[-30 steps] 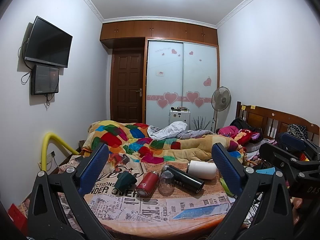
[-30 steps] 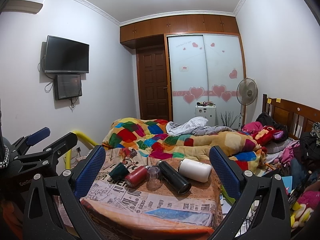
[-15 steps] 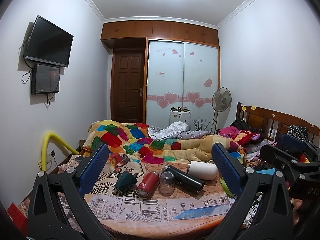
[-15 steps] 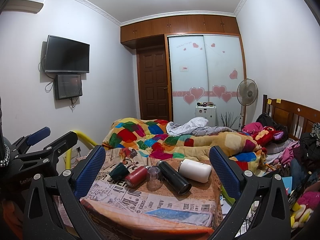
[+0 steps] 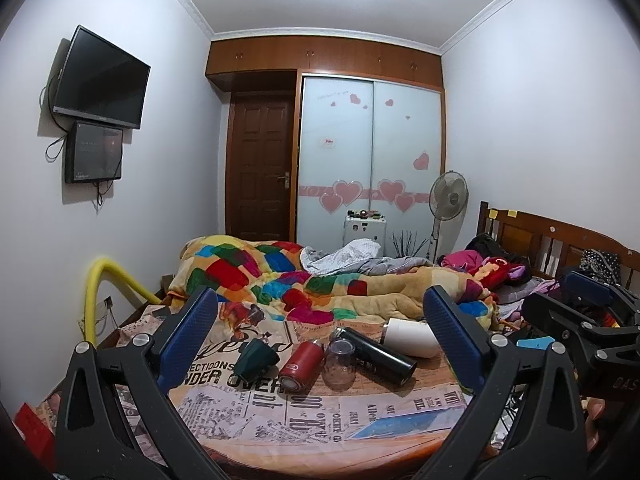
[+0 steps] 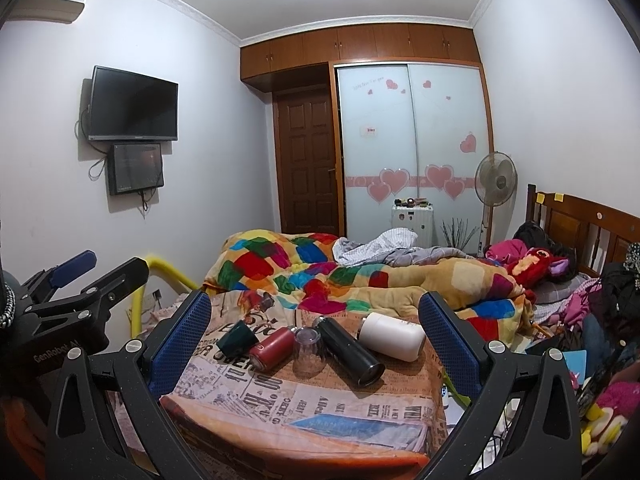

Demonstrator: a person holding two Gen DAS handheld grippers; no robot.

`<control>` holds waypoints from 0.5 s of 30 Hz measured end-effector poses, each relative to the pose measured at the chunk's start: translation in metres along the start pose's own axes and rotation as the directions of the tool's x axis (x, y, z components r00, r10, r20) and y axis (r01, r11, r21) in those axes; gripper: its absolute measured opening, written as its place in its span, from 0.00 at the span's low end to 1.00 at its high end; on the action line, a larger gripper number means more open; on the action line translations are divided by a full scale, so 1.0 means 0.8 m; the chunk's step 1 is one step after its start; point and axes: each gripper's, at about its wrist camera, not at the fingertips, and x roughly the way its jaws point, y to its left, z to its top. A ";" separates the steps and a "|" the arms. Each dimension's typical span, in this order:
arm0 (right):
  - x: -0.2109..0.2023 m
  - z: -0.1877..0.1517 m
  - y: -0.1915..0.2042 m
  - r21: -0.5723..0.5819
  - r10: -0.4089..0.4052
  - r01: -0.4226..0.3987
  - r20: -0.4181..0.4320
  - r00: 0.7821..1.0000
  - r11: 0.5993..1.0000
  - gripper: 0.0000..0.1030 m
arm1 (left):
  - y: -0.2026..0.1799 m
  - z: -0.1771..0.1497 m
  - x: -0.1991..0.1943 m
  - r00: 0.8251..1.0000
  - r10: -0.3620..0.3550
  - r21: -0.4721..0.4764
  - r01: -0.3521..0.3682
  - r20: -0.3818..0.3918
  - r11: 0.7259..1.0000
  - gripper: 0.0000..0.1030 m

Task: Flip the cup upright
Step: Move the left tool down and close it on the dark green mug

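Note:
Several drinking vessels sit in a row on a newspaper-print cloth (image 5: 280, 412) over a small table. A clear plastic cup (image 5: 339, 365) (image 6: 309, 351) stands upside down in the middle. A dark green cup (image 5: 256, 360) (image 6: 237, 337), a red flask (image 5: 301, 365) (image 6: 272, 349), a black flask (image 5: 374, 354) (image 6: 349, 350) and a white flask (image 5: 412, 337) (image 6: 392, 335) lie on their sides. My left gripper (image 5: 320, 340) is open and empty, held back from the row. My right gripper (image 6: 314, 340) is open and empty, also short of the table.
A bed with a colourful patchwork quilt (image 5: 304, 280) lies right behind the table. A yellow pipe (image 5: 104, 280) rises at the left. Clothes and toys (image 6: 560, 280) pile up at the right by the wooden headboard. A standing fan (image 5: 448, 196) is by the wardrobe.

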 end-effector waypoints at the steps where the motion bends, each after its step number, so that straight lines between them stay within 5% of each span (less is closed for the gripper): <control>1: 0.003 0.000 0.001 -0.001 -0.002 0.002 -0.005 1.000 1.000 1.00 | 0.002 -0.002 0.004 1.000 0.003 -0.004 -0.003 -0.007 1.000 1.00; 9: 0.042 -0.016 -0.010 0.005 -0.017 0.018 -0.073 0.997 1.000 1.00 | 0.049 -0.032 0.071 0.989 0.064 -0.044 -0.071 -0.131 0.997 1.00; 12: 0.063 -0.025 -0.013 0.006 -0.025 0.026 -0.112 0.993 1.000 1.00 | 0.077 -0.057 0.116 0.969 0.123 -0.028 -0.132 -0.216 0.991 1.00; 15: 0.083 -0.033 -0.016 0.001 -0.043 0.043 -0.155 0.987 0.999 1.00 | 0.113 -0.093 0.177 0.926 0.161 -0.011 -0.176 -0.341 0.984 1.00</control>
